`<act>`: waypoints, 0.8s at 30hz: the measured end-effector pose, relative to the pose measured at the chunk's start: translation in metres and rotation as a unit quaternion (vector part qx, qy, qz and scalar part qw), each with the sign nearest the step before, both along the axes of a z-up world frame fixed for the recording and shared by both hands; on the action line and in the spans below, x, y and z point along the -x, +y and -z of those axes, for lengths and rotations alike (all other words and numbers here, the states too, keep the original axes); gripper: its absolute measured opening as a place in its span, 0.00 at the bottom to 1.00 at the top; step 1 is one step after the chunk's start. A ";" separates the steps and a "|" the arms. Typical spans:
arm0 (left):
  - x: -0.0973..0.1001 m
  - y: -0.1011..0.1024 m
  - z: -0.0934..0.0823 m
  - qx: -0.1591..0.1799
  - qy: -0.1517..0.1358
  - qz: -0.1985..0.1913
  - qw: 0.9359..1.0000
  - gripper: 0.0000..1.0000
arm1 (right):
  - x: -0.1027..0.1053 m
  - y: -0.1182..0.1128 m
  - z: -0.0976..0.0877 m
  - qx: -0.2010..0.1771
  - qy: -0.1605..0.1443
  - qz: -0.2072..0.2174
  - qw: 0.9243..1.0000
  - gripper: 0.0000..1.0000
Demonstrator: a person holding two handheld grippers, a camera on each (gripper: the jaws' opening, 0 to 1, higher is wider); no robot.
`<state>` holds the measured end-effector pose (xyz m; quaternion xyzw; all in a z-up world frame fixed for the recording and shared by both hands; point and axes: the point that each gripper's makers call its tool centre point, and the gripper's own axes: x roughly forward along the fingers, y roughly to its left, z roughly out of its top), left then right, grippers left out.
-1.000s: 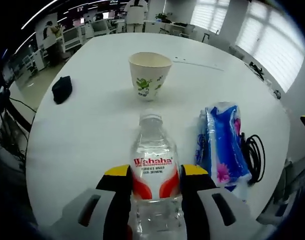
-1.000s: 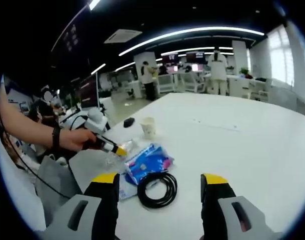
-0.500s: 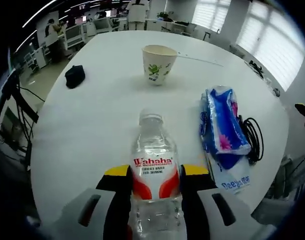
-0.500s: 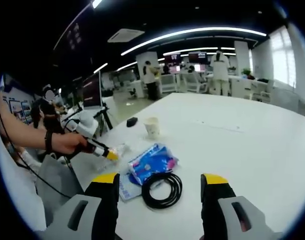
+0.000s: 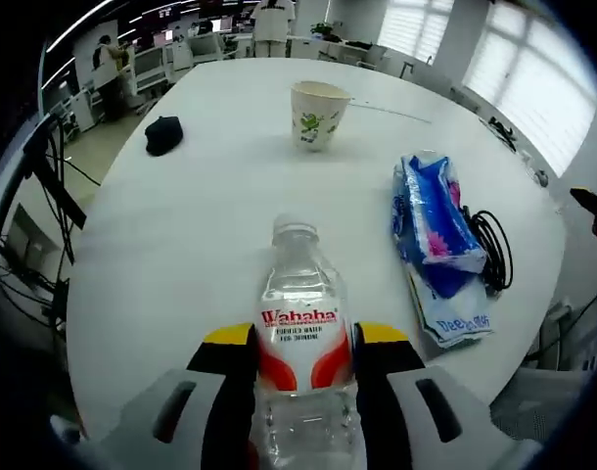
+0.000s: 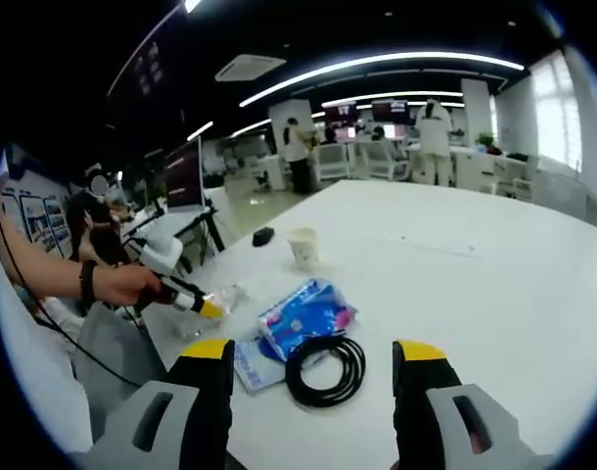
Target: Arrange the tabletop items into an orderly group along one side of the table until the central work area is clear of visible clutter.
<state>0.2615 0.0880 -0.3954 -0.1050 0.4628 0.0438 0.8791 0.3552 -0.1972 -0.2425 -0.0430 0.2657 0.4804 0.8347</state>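
Note:
My left gripper [image 5: 305,338] is shut on a clear water bottle [image 5: 301,294] with a red and white label, held over the near part of the round white table [image 5: 201,245]. Beyond it stands a paper cup [image 5: 318,115]. To the right lie a blue tissue pack [image 5: 433,220] and a black cable coil [image 5: 494,257]. My right gripper [image 6: 313,350] is open and holds nothing, just above the cable coil [image 6: 325,369] and the tissue pack [image 6: 303,315]. A hand [image 6: 122,286] carries the left gripper [image 6: 203,306] near the table's left edge.
A small dark object [image 5: 163,134] sits at the far left of the table, left of the cup. A white packet [image 5: 455,315] lies partly under the tissue pack. Desks, chairs and people stand in the office beyond the table edge [image 6: 230,250].
My left gripper has drawn back with the bottle, so the cup and tissue pack lie farther off. In the right gripper view it has moved left, away from the tissue pack.

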 end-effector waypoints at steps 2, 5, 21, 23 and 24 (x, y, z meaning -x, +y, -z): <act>-0.001 0.001 0.001 0.001 0.002 0.002 1.000 0.39 | 0.001 0.001 0.000 0.000 0.001 -0.001 1.000 0.67; -0.002 0.001 0.001 0.002 -0.001 -0.003 1.000 0.40 | 0.000 0.001 -0.001 0.001 -0.001 -0.001 1.000 0.67; -0.012 0.001 0.012 0.013 0.027 -0.002 1.000 0.42 | 0.005 -0.004 -0.002 0.009 0.000 0.003 1.000 0.67; -0.019 0.000 0.009 0.035 0.005 -0.010 0.999 0.41 | 0.004 -0.006 -0.002 0.008 0.000 0.006 1.000 0.67; -0.019 0.001 0.009 0.049 -0.001 -0.028 0.998 0.41 | 0.004 -0.008 -0.002 0.008 0.000 0.008 1.000 0.67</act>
